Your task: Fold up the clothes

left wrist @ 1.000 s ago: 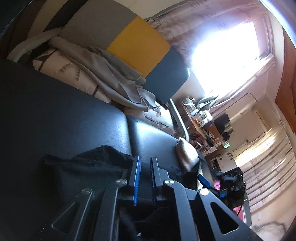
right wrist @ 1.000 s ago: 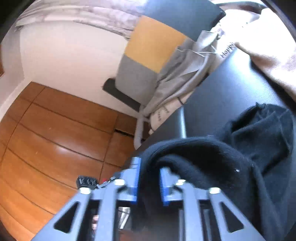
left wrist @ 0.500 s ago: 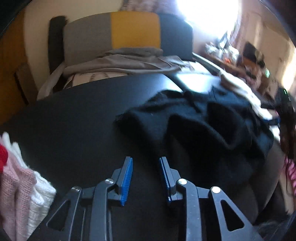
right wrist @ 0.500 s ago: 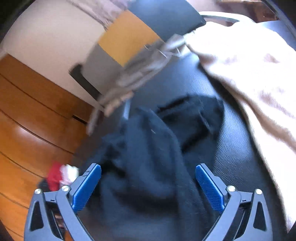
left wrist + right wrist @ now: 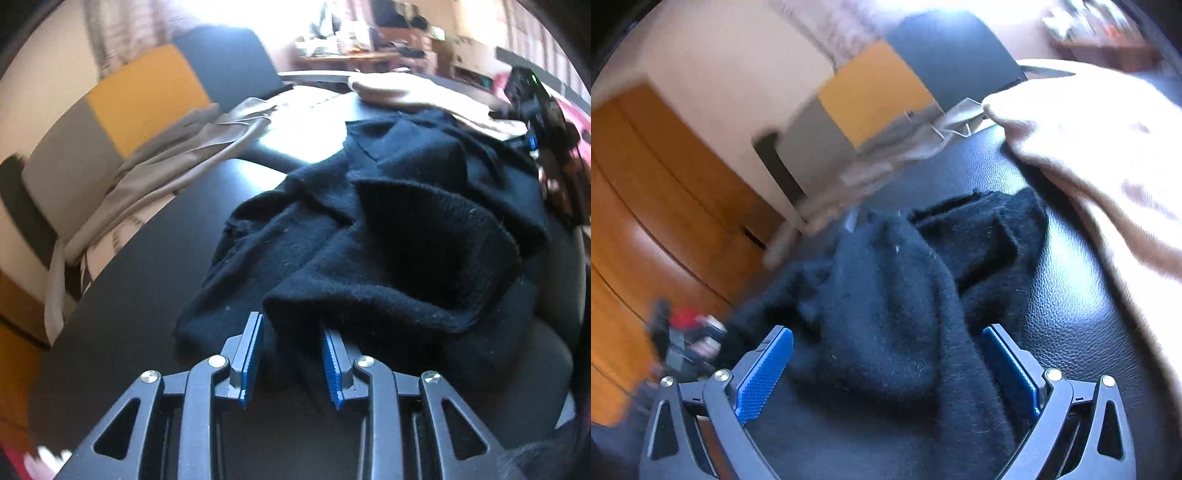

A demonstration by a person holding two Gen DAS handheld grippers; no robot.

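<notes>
A black knit garment (image 5: 388, 236) lies crumpled on a black leather surface (image 5: 147, 280). My left gripper (image 5: 291, 332) is open, its blue pads on either side of a rolled edge of the garment at its near end. In the right wrist view the same garment (image 5: 886, 295) bulges up between the wide-open jaws of my right gripper (image 5: 886, 347); the pads do not press it. The other gripper (image 5: 532, 107) shows at the far right of the left wrist view.
A beige garment (image 5: 1108, 155) lies to the right of the black one. Grey clothes (image 5: 192, 155) hang over a grey, yellow and dark blue cushion (image 5: 147, 96) at the back. A wooden wall (image 5: 646, 221) is on the left. Red and white cloth (image 5: 690, 325) lies at the far left.
Both grippers let go of the black garment and it dropped onto the leather surface. The right jaws opened wide; the left gripper swung round and moved up to the garment's near edge.
</notes>
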